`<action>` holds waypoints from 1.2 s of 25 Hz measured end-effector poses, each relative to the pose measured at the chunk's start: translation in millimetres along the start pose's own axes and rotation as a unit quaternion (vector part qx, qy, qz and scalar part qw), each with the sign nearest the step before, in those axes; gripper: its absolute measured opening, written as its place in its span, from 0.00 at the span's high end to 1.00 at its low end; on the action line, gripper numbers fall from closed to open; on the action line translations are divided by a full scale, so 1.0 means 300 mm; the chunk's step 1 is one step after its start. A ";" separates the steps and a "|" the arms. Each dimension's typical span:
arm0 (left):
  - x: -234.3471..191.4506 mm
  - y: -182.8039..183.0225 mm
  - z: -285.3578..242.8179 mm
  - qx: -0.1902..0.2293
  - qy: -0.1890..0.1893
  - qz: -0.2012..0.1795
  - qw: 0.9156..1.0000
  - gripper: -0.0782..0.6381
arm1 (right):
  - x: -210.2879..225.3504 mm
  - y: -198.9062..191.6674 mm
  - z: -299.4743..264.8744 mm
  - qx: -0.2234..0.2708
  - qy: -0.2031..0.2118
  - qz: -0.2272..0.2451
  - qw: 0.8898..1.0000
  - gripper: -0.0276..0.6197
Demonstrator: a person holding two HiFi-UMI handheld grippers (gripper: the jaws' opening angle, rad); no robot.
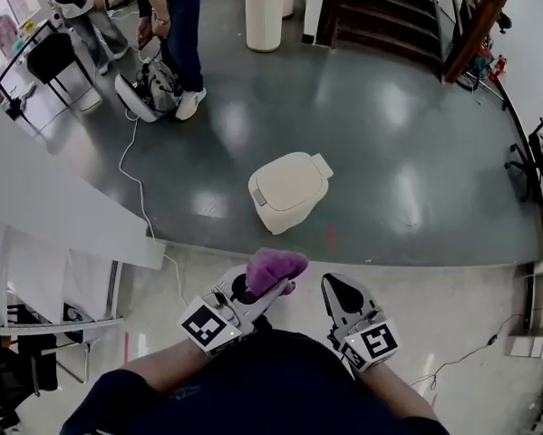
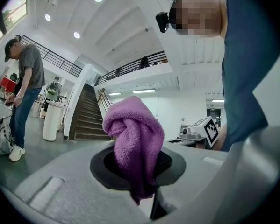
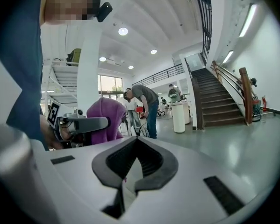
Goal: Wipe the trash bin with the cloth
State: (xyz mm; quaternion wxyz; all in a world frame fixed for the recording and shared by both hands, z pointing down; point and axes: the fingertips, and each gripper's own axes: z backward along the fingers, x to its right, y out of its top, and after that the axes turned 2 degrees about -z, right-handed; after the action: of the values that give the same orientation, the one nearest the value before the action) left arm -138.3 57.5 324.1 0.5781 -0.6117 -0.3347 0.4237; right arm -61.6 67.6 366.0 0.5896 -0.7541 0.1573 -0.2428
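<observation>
**Cloth clamped in left gripper, bin untouched on floor**

Dark glossy floor [image 1: 407, 152] fills most of the head view, with a lighter tiled strip nearest the wearer. Staircase [image 1: 380, 16] at the top right. A bystander [image 1: 176, 25] at the top left bends over gear on the floor. Tall white cylinder [image 1: 264, 12] stands near the foot of the stairs.

Trash bin [image 1: 287, 191]: cream, lid closed, tipped slightly in the view. It sits on the dark floor ahead of both grippers, well apart from them, and nothing touches it.

Left gripper [image 1: 249, 290]: held low near the wearer's body and angled up and to the right. Jaws are clamped on the cloth [image 2: 132, 139]. The cloth is purple and bunched into a knot-like wad that sticks out past the jaw tips, and a tail of it is pinched down in the slot.

Right gripper [image 3: 137, 164]: just beside the left gripper, pointing forward. Jaws are together with nothing between them. The cloth wad shows off to its left in the right gripper view.
</observation>
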 end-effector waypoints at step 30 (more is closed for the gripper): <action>-0.559 -0.244 -0.296 -0.093 0.112 -0.021 0.989 0.80 | 0.383 0.022 -0.347 -0.022 0.060 -0.003 0.998 0.94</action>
State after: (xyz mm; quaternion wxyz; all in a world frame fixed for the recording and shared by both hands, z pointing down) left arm -122.0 -123.2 416.1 0.5613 -0.6991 -0.3188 0.3076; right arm -23.0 -78.9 399.8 0.5617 -0.7514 0.1953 -0.2860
